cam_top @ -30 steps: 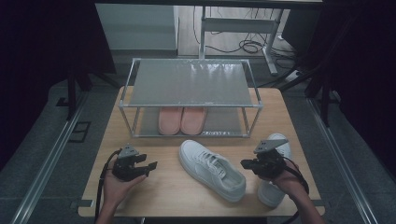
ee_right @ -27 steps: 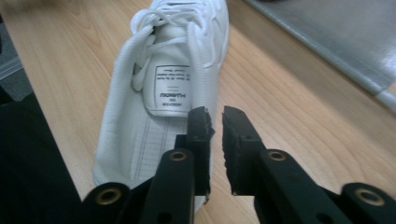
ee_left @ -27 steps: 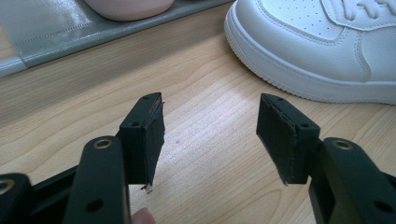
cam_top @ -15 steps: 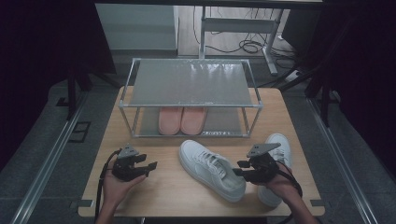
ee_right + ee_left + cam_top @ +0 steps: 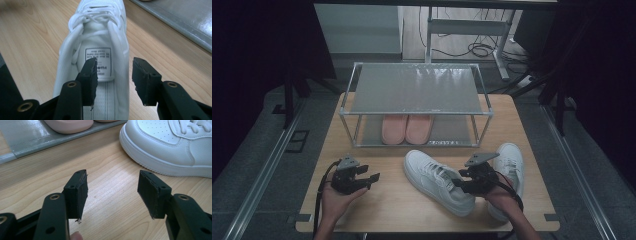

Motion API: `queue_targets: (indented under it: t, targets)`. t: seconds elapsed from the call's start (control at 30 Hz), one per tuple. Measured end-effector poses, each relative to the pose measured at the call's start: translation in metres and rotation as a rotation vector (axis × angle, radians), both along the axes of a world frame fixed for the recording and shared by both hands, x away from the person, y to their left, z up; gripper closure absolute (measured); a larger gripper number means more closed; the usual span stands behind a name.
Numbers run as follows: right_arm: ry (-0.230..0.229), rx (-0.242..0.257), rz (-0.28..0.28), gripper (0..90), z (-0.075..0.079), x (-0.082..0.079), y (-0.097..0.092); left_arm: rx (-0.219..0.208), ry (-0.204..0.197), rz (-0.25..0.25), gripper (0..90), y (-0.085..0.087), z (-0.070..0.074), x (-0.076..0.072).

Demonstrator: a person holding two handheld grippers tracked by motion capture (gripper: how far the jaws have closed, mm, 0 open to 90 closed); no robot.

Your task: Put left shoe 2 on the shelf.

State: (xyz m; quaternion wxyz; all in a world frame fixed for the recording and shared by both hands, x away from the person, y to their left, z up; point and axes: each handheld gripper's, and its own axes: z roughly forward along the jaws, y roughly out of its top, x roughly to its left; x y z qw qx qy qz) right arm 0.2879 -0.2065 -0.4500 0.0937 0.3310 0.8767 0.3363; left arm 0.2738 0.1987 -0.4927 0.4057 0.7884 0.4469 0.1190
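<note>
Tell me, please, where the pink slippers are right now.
In the high view, the pink slippers sit side by side on the rack's lower shelf, behind the white sneaker.

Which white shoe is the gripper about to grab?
The white sneaker lying slantwise in the middle of the table. The right gripper has one jaw inside its opening and one outside, opening wider, not yet pinching. The other white sneaker sits by the table's right edge.

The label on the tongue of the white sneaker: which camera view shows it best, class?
The right gripper view: the label faces the camera between the open right gripper jaws. In the high view the white sneaker is too small to show it; the left gripper view shows its toe and side.
</note>
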Motion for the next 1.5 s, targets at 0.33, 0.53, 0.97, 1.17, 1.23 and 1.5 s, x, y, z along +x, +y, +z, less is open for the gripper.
queue_targets:
  t: [0.33, 0.53, 0.97, 1.17, 1.23, 1.5]
  targets:
    - [0.036, -0.057, -0.039, 57.6, -0.009, 0.023, 0.020, -0.006, 0.005, 0.001, 42.0, 0.001, -0.001, 0.001]
    - [0.056, -0.088, -0.052, 63.4, -0.019, 0.031, 0.027, -0.011, 0.006, 0.005, 41.8, 0.002, -0.001, 0.001]
    - [0.063, -0.046, -0.077, 79.2, -0.021, 0.030, 0.028, -0.022, 0.009, 0.008, 41.5, 0.001, -0.001, 0.001]
    - [0.073, 0.006, -0.095, 79.9, -0.021, 0.028, 0.025, -0.023, 0.009, 0.009, 41.5, 0.002, -0.001, 0.001]
    - [0.073, 0.025, -0.093, 80.3, -0.020, 0.028, 0.024, -0.024, 0.007, 0.011, 41.5, 0.002, 0.000, 0.001]
    - [0.068, 0.094, -0.091, 81.0, -0.017, 0.027, 0.023, -0.032, 0.001, 0.021, 41.6, 0.006, 0.002, -0.001]
